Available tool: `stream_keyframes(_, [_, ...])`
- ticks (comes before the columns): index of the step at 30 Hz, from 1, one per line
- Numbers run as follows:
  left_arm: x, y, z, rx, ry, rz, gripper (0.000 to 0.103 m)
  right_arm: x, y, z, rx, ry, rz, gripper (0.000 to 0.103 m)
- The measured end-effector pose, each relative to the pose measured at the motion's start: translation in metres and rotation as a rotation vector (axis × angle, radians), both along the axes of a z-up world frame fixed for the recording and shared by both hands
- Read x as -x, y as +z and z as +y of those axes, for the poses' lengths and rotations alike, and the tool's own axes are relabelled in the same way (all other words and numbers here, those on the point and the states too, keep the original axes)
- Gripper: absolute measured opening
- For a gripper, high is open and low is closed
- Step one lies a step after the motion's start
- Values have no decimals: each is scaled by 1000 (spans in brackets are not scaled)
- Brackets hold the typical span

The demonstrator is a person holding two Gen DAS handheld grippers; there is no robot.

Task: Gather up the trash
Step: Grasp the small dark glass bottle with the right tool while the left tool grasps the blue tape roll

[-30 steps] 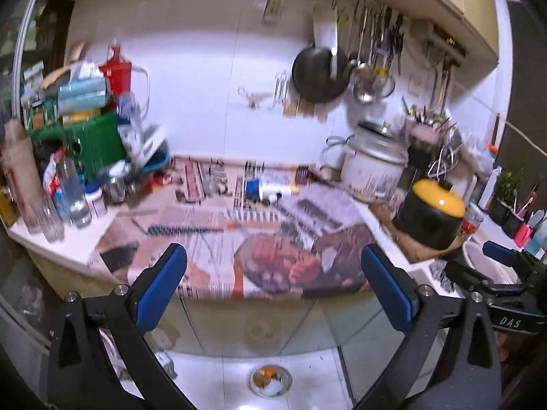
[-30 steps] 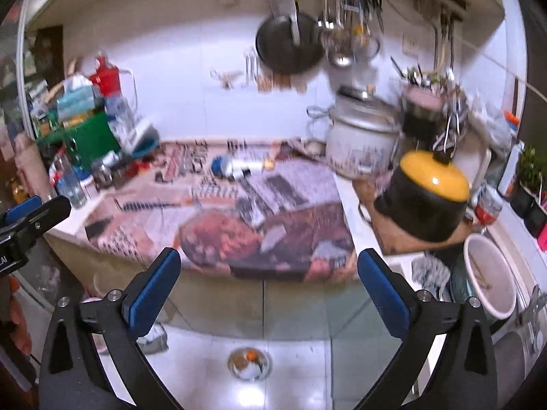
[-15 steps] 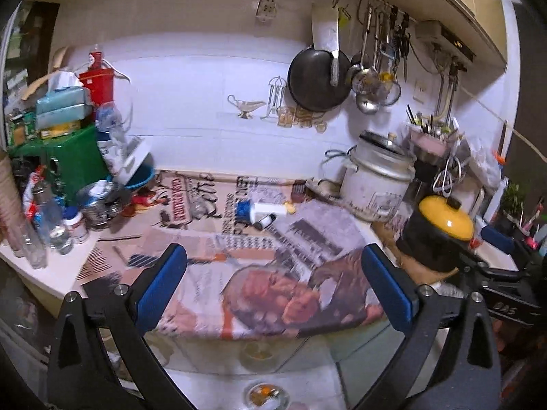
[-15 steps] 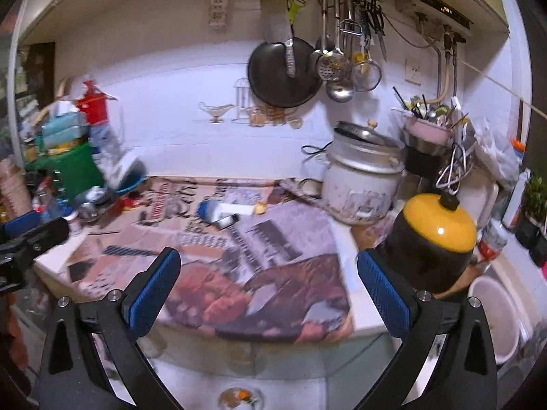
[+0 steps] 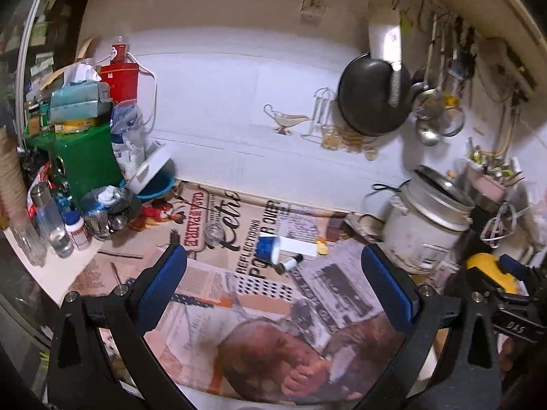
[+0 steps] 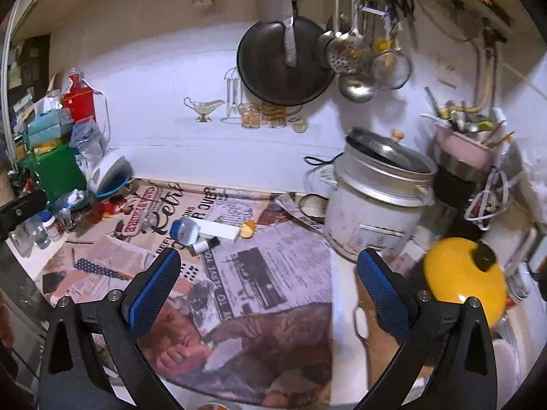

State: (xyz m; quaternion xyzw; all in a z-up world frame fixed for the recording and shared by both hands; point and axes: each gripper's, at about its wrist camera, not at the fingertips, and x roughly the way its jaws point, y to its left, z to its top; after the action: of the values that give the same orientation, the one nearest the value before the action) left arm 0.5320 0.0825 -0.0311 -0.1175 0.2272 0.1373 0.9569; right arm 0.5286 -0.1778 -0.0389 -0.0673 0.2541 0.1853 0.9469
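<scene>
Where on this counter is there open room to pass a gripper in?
Open newspaper lies between the small litter cluster and the counter's near edge, left of the rice cooker. Crowded: the left end around the green box, and right around the yellow-lidded pot.

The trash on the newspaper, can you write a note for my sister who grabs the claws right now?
Left claw: open, empty, above the counter.
Right claw: open, empty, same height.
Trash lies mid-counter on the newspaper: blue-capped container, white box beside it, small vial in front, yellow scrap at the box's far end.
Done: nothing picked up yet.
Left: grab each piece. No bin is visible in either view.
</scene>
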Motion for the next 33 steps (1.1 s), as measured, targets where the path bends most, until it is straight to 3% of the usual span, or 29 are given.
stream_keyframes(7, [-42,-8,45,13,35,-1,102,-50,-12,31,-29,51,47,102])
stream_keyframes(13, [-92,-29,100,29,14,47,102,-95,-42,78,-60,64,158,101])
stream_keyframes(22, [-170,-86,159,27,-74,193,102,-179,-131,162,-24,41,411,70])
stream_keyframes(24, [-183,-101,164,25,-90,229,102,-193,-151,173,-17,34,465,58])
stream_keyframes(29, [-210,-139,167,5,-139,311,102,-225,-192,188,-78,0,607,51])
stream_keyframes(33, [-228,-160,161,14,-206,365,99,-234,-208,196,-84,-21,653,48])
